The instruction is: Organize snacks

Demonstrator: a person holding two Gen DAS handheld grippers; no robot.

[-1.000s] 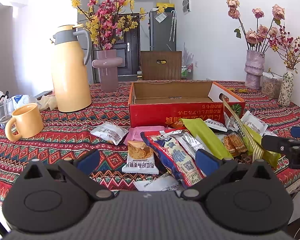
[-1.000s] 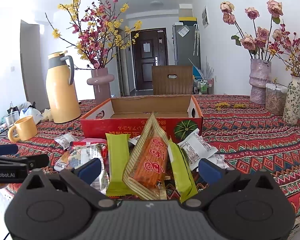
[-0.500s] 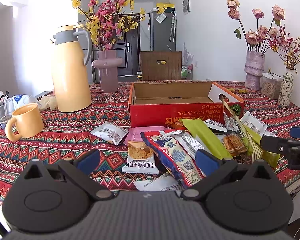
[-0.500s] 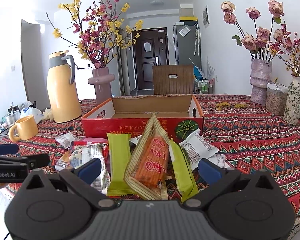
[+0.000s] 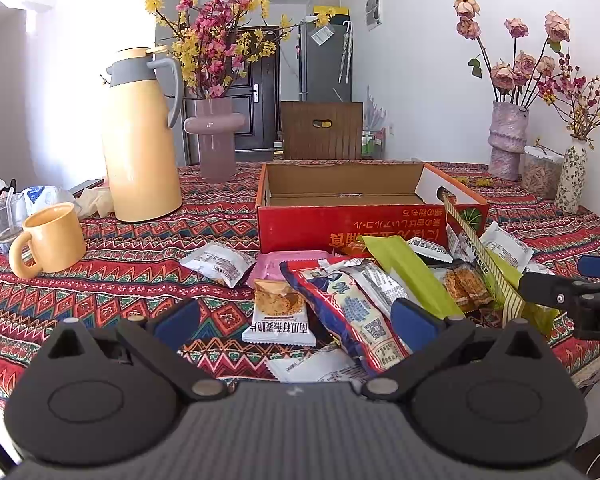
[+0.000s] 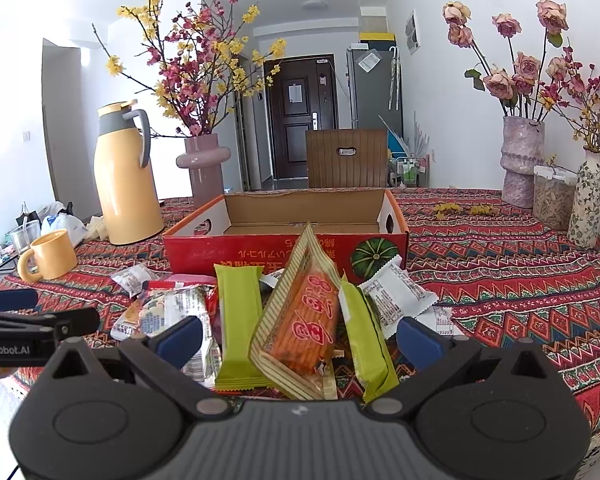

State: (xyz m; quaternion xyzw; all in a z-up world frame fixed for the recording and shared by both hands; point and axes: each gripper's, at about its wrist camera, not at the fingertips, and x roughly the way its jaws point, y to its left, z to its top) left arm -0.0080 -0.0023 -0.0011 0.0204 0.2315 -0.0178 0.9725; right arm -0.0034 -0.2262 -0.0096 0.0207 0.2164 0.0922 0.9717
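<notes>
Both grippers, left (image 5: 292, 320) and right (image 6: 298, 336), hover with jaws wide and empty before the snack pile (image 6: 296, 320); the open box (image 6: 300, 216) waits at twelve o'clock to receive packets.

**Bystanders on the patterned tabletop**

Tabletop (image 5: 132, 280) covered in red zigzag-patterned cloth. Left side: tall pale-yellow thermos jug with grey collar and handle (image 5: 140, 136), upright. Just in front and left of it, a yellow ceramic mug (image 5: 50, 238), handle toward the camera side. Clear drinking glass (image 5: 4, 216) at the far left edge, beside crumpled white plastic bags (image 5: 44, 198). Behind the jug, a mauve ring-necked vase (image 5: 214, 136) holding pink and yellow blossom branches. Right side: textured lilac vase of dried roses (image 6: 522, 160), clear lidded canister of pale contents (image 6: 554, 196), slim floral-print vase (image 6: 588, 200), all close together. Beyond the table: brown wooden chair back (image 6: 346, 158), dark panelled door (image 6: 300, 116), grey refrigerator (image 6: 374, 84).
</notes>
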